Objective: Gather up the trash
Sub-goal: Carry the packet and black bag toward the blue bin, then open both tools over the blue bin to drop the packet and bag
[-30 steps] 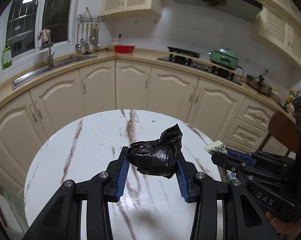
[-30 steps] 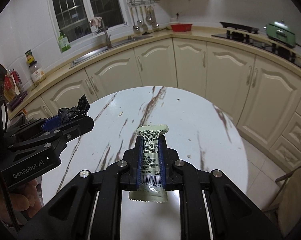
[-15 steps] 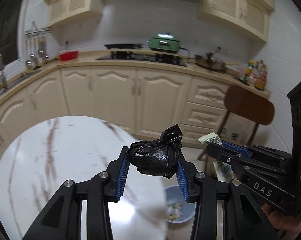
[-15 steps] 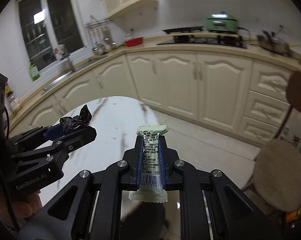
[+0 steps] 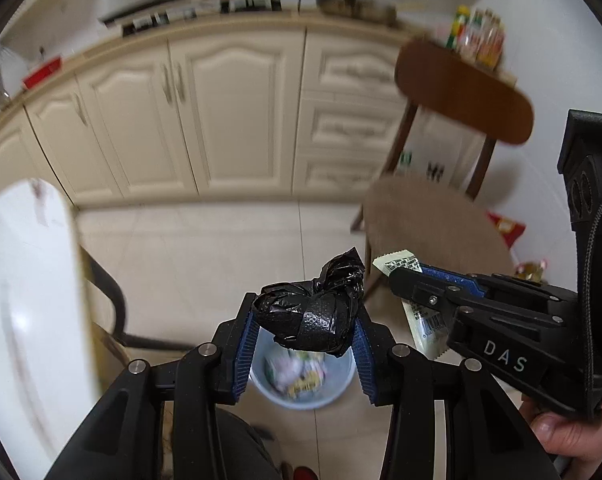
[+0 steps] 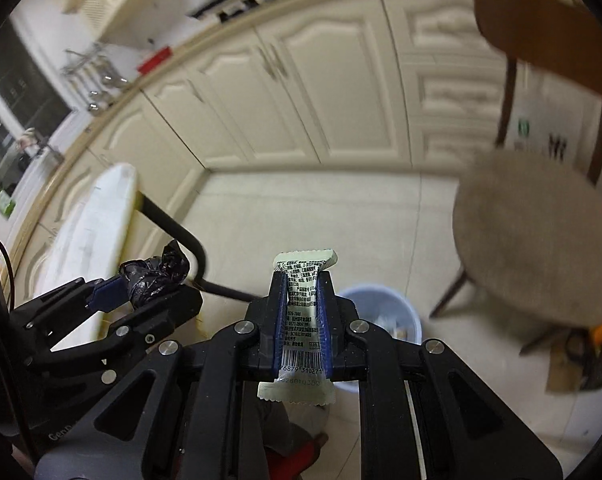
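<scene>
With both loads over the floor, the left gripper (image 5: 303, 326) clamped a crumpled black bag (image 5: 313, 312) and the right gripper (image 6: 303, 320) pinched a green wrapper (image 6: 303, 320); each wanted centring above the blue bin (image 5: 333, 386) before release.

The floor (image 5: 205, 248) is laid with pale tiles and is bounded at its far edge by the cream cabinets (image 5: 237, 112). A light blue bin (image 5: 301, 376) with mixed litter inside is stood on the tiles near the near edge. A wooden chair (image 6: 537, 240) with a round padded seat is set toward the right edge. The white marbled desk (image 5: 25, 300) is seen at the left edge, with its dark curved leg (image 6: 181, 240) reaching down to the tiles.
</scene>
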Tool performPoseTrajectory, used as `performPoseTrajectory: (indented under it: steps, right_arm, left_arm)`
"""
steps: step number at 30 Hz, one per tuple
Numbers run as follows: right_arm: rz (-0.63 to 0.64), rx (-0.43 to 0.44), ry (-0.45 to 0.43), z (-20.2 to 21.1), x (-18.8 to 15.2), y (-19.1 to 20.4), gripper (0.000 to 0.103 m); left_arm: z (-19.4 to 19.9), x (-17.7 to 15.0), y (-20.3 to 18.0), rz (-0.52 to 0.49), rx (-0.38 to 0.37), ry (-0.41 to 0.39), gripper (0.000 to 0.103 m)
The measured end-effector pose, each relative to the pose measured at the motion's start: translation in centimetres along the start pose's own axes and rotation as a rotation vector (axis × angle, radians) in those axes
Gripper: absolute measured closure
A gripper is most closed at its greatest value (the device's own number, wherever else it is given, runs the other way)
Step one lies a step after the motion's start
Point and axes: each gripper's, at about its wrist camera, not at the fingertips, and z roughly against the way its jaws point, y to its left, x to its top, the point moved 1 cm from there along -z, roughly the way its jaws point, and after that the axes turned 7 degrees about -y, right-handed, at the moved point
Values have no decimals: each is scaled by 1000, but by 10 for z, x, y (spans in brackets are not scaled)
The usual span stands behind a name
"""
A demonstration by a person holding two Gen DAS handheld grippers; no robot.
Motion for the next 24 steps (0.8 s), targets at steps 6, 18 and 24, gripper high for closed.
performPoseTrajectory:
  steps: [6, 18, 24]
  right_arm:
    - [-91, 1, 96, -50, -17, -42, 89]
    - [-238, -11, 190, -112, -36, -91, 28]
    - [-311, -86, 168, -103, -40, -99, 0]
  left_arm:
    - [-42, -3, 14, 16, 28, 120, 58]
    - [-135, 64, 5, -13, 118, 210, 18]
    - [-140, 68, -10, -24, 157, 183, 18]
